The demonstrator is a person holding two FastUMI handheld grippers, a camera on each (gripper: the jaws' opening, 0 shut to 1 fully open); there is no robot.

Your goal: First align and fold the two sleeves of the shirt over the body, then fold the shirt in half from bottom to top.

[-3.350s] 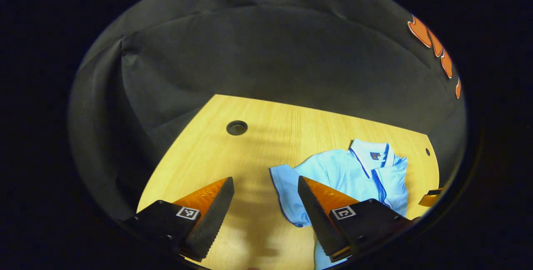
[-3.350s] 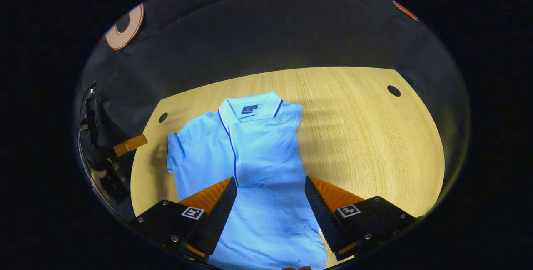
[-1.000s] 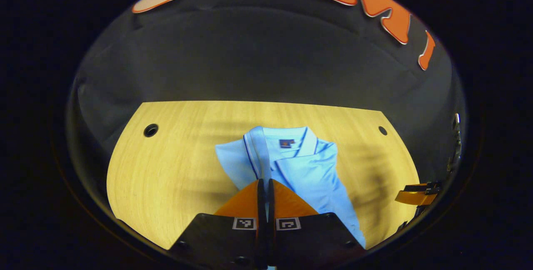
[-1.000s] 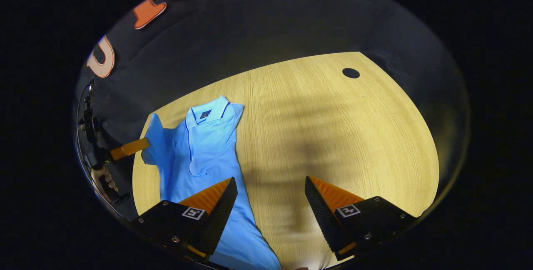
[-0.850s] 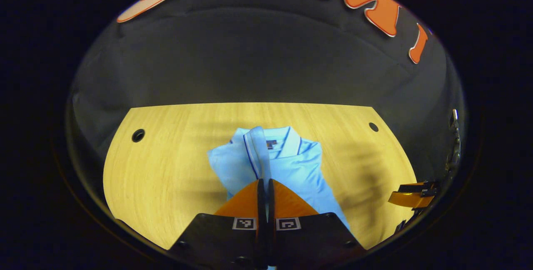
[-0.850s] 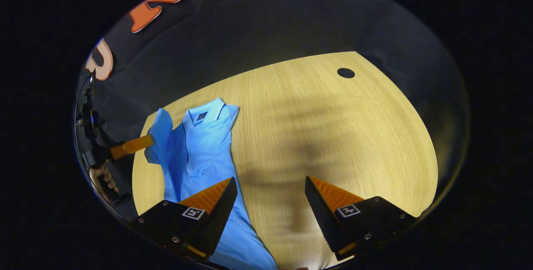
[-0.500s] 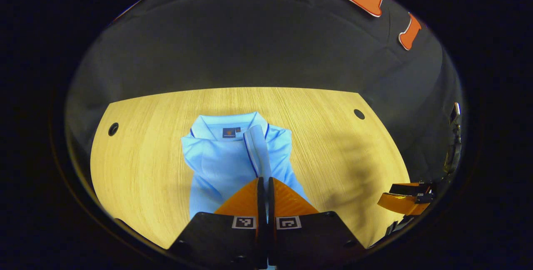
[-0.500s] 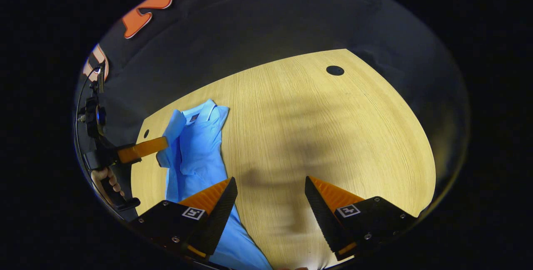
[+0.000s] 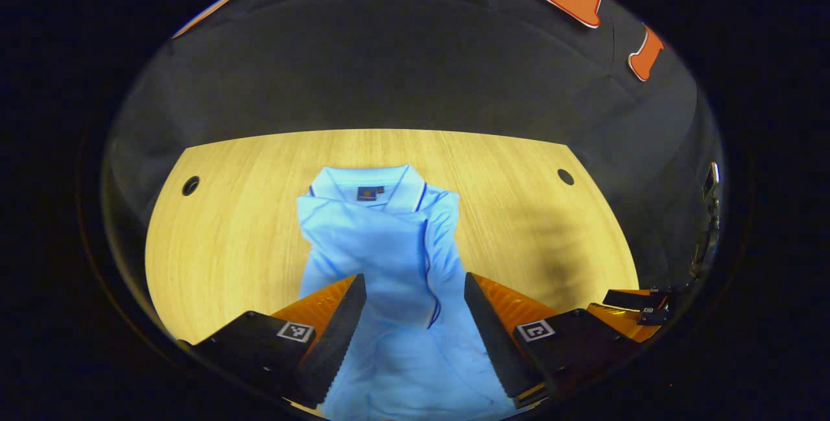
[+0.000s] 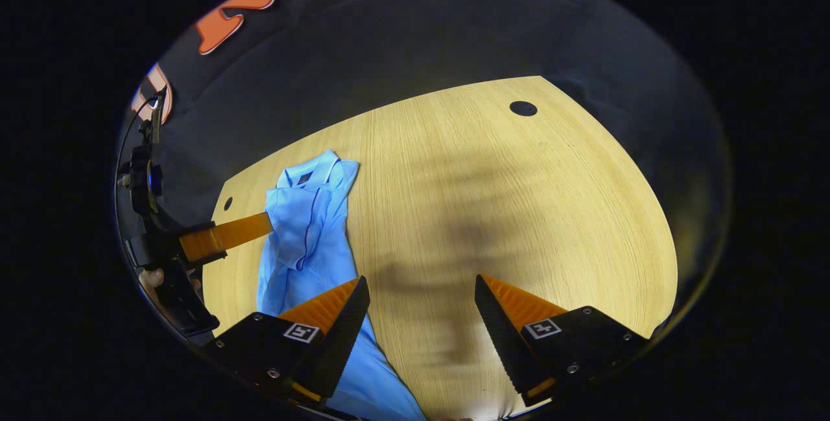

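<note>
The light blue polo shirt [image 9: 382, 239] lies collar away from me on the wooden table [image 9: 246, 213], with both sleeves folded across its body. My left gripper [image 9: 414, 278] hovers open just above the folded sleeve and holds nothing. In the right gripper view the shirt [image 10: 305, 226] lies at the left, and the left gripper [image 10: 259, 226] reaches over it from the side. My right gripper [image 10: 421, 280] stands open over bare table to the right of the shirt. It also appears at the edge of the left gripper view as the right gripper [image 9: 613, 304].
The table has small round holes near its far corners [image 9: 190, 185] [image 9: 565, 176] [image 10: 522, 108]. Black cloth walls close in behind the table. A hand [image 10: 152, 278] holds the left gripper's handle at the table's left side.
The left gripper carried the sleeve across the shirt's body while shut on it, then opened; the sleeve now lies on the body. The right gripper stayed open beside the shirt.
</note>
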